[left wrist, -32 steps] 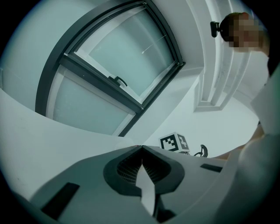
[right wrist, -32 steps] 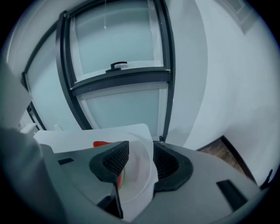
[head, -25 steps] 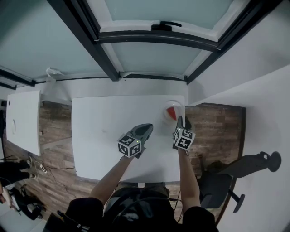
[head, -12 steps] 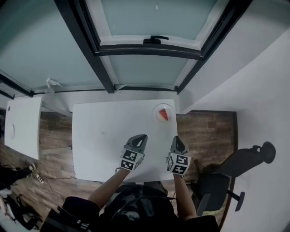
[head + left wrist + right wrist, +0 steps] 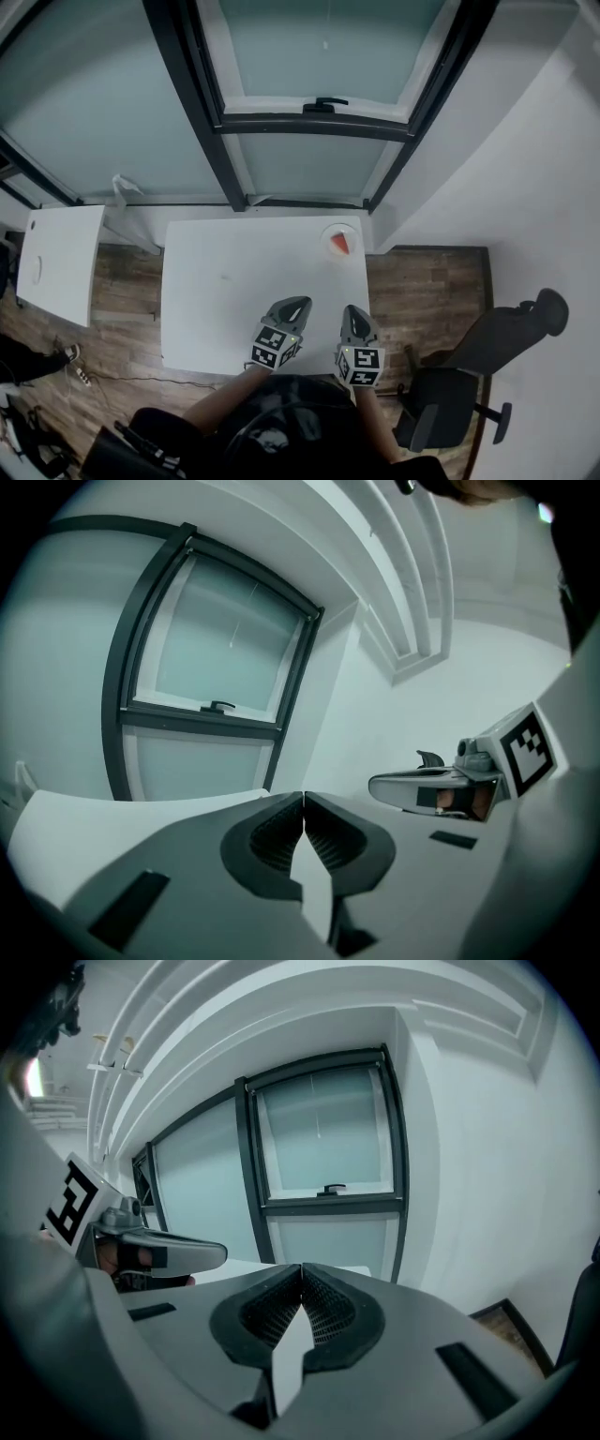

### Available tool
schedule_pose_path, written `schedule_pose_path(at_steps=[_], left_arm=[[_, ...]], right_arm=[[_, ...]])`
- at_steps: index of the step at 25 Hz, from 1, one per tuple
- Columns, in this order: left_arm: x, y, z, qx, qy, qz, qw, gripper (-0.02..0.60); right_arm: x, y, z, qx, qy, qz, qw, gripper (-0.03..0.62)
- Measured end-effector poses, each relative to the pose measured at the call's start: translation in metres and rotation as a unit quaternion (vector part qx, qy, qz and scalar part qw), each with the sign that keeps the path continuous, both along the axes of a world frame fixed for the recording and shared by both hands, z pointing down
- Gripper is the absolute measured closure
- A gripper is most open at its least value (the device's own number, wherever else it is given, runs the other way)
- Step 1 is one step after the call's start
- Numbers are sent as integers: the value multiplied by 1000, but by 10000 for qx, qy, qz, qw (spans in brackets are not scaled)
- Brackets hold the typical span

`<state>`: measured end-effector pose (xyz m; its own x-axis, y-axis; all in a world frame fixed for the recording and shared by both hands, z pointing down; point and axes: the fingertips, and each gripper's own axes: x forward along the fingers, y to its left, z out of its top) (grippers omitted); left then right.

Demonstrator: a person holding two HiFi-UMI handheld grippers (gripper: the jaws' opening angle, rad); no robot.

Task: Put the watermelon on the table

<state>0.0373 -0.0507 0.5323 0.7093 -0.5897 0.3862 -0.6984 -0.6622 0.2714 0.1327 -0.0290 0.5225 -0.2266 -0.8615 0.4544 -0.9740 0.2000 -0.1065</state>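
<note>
Head view: A red watermelon slice (image 5: 339,244) is sitting on a small white plate (image 5: 328,231) at the far right corner of the white table (image 5: 225,281), under a dark-framed window (image 5: 319,103). The left gripper (image 5: 298,305) and the right gripper (image 5: 352,311) are hovering side by side over the table's near edge, well apart from the plate, and neither is carrying anything. An office chair (image 5: 469,375) is standing on the wooden floor to the right.

Left gripper view: The left gripper (image 5: 303,803) is holding its jaws pressed together at the tips, with nothing caught between the ribbed pads. The right gripper (image 5: 380,786) is showing at the right, level with it. A strip of the table is showing at the left, and the fruit is not showing here.

Right gripper view: The right gripper (image 5: 301,1279) is likewise keeping its jaws fully together and empty, facing the window. The left gripper (image 5: 211,1252) is showing at the left edge. The slice is not appearing in this view either.

Judging by how things are lying, the task is looking finished: the slice is resting on its plate on the tabletop, released by both tools. Nothing appears to be remaining, unless the slice is meant to be coming off the plate onto the bare surface, which these pictures are not settling
</note>
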Motion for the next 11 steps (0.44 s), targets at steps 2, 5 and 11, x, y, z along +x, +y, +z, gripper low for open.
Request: schedule_pose_path(at_steps=[2,5,11], left_arm=[[4,8,-4,-36,48,63,10000,575],[12,24,-11,62,62,235,9997,575],[18,33,-31,356,55,476,9982,575]], right_arm=[[4,-2,-8,75,-6,4,10000,583],[4,-2,-22,219,-23,-44,9997,582],[-5,13,-37,412,-9,-243,9989,582]])
